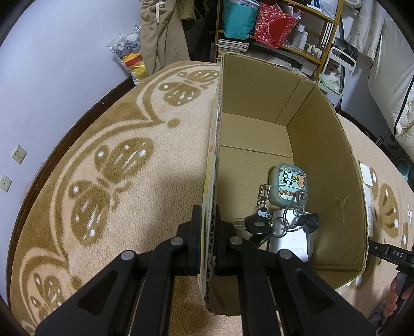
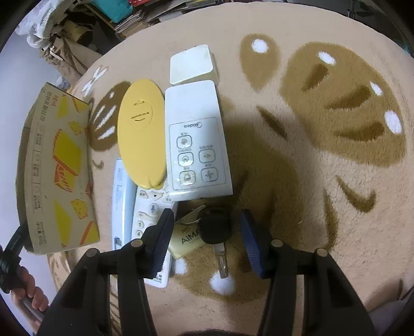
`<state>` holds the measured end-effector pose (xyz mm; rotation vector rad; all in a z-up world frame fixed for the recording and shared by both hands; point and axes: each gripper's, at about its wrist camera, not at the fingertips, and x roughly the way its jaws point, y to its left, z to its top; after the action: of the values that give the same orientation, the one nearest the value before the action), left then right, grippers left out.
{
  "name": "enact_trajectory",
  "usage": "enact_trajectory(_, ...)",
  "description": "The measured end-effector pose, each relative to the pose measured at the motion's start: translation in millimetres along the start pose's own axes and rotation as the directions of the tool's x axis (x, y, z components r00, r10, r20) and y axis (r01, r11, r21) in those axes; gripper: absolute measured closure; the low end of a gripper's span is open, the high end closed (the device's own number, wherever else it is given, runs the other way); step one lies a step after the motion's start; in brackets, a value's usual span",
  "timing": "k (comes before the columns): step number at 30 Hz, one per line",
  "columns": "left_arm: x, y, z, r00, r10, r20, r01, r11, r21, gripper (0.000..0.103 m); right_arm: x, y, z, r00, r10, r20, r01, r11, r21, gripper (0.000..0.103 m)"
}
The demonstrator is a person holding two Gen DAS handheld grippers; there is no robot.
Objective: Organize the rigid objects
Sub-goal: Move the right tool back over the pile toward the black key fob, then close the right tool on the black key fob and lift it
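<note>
A beige fleece blanket [image 1: 108,144] with brown butterfly and leaf patterns covers the surface. Beyond its far edge stands a yellow metal shelf [image 1: 324,31] holding a teal bag [image 1: 239,18], a red patterned gift bag [image 1: 274,24], small white bottles [image 1: 302,36] and a stack of books [image 1: 231,45]. Left of the shelf, beige clothing [image 1: 163,33] hangs down, and a plastic bag of plush toys [image 1: 130,53] sits against the pale wall [image 1: 51,64]. Two wall sockets [image 1: 18,154] sit low on the left.
</note>
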<state>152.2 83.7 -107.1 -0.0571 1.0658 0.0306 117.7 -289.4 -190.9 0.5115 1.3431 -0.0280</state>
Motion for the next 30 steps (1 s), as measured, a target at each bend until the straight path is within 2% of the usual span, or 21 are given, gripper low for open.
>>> enact_trajectory(7, -0.1, -0.1, 0.0, 1.000, 0.001, 0.000, -0.001, 1.000, 0.000, 0.097, 9.8, 6.3, 2.5, 0.999, -0.052, -0.003, 0.052, 0.998, 0.025, 0.052)
enact_trajectory(9, 0.0, 0.0, 0.0, 1.000, 0.000, -0.001, 0.000, 1.000, 0.000, 0.097, 11.8, 8.7, 1.5, 0.995, -0.097, -0.004, 0.097, 0.995, 0.009, 0.072)
enact_trajectory(10, -0.2, -0.2, 0.0, 1.000, 0.000, 0.000, 0.000, 1.000, -0.001, 0.097, 12.2, 8.6, 0.0, 0.993, -0.116, 0.005, 0.116, 0.993, -0.001, 0.072)
enact_trajectory(13, -0.2, -0.4, 0.0, 1.000, 0.001, 0.000, -0.001, 1.000, 0.001, 0.097, 9.3, 6.2, -1.5, 0.994, -0.112, 0.015, 0.112, 0.994, 0.005, 0.075)
enact_trajectory(19, -0.1, -0.4, -0.5, 1.000, 0.002, 0.000, -0.002, 1.000, 0.001, 0.096, 3.9, 2.6, -2.3, 0.994, -0.101, 0.030, 0.101, 0.995, 0.013, 0.076)
enact_trajectory(24, 0.1, -0.1, -0.7, 1.000, 0.003, 0.000, -0.003, 1.000, 0.005, 0.096, -8.9, -6.4, -7.0, 0.997, -0.060, 0.042, 0.060, 0.998, 0.018, 0.076)
enact_trajectory(30, 0.3, 0.7, -0.5, 1.000, -0.007, -0.002, 0.007, 1.000, -0.003, 0.096, -25.6, 5.9, -8.4, 0.991, -0.077, 0.111, 0.082, 0.996, -0.038, 0.076)
